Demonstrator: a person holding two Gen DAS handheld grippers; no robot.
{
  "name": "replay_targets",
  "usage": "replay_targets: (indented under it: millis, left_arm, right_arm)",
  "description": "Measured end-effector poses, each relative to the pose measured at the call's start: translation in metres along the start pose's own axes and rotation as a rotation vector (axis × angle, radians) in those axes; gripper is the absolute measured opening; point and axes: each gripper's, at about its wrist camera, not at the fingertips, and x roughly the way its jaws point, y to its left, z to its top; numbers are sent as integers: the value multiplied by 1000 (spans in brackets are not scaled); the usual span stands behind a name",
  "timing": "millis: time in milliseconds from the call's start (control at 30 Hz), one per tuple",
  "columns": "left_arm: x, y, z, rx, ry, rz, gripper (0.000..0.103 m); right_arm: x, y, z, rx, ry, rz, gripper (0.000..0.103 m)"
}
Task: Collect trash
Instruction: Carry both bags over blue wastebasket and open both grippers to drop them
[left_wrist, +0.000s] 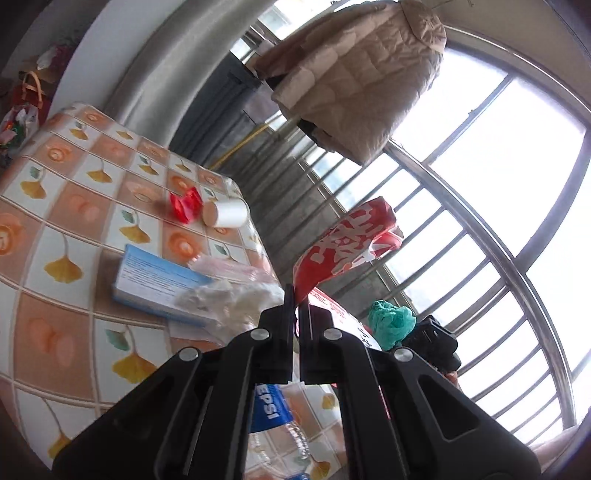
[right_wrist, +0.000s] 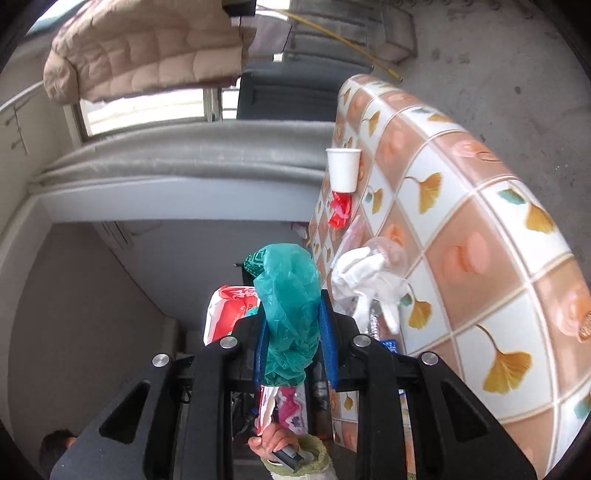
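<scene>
In the left wrist view my left gripper (left_wrist: 296, 302) is shut on the lower end of a red plastic bag with white print (left_wrist: 343, 247), which stands up in front of the window. Just to its right is a crumpled teal plastic bag (left_wrist: 391, 323). In the right wrist view my right gripper (right_wrist: 294, 306) is shut on that teal bag (right_wrist: 291, 295), which bulges out between the blue pads (right_wrist: 327, 325). The red bag (right_wrist: 232, 306) shows behind it. On the table lie a white paper cup (left_wrist: 227, 213), a red wrapper (left_wrist: 186, 203) and white tissue (left_wrist: 229, 299).
The table has an orange-and-white leaf-pattern cloth (left_wrist: 74, 206). A blue box (left_wrist: 159, 284) and a Pepsi bottle (left_wrist: 269, 410) lie near my left gripper. A beige quilted coat (left_wrist: 354, 74) hangs by the barred window (left_wrist: 480, 221). A person's hand (right_wrist: 277, 439) shows below my right gripper.
</scene>
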Motion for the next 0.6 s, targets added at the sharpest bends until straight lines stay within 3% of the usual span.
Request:
replay_targets:
  millis: [233,467,600]
  left_arm:
    - [83,-56,-11,75,230,-72,0]
    - [161,-124,-15,255,415,-9,0]
    - [216,-158,-29,325,540,18,0]
  right_arm:
    - [-111,-52,-34,88,-254,105,25]
    - [-183,-81,-52,139,-408,53,25]
    - [-232,-84,-63,136,-545,-31,25]
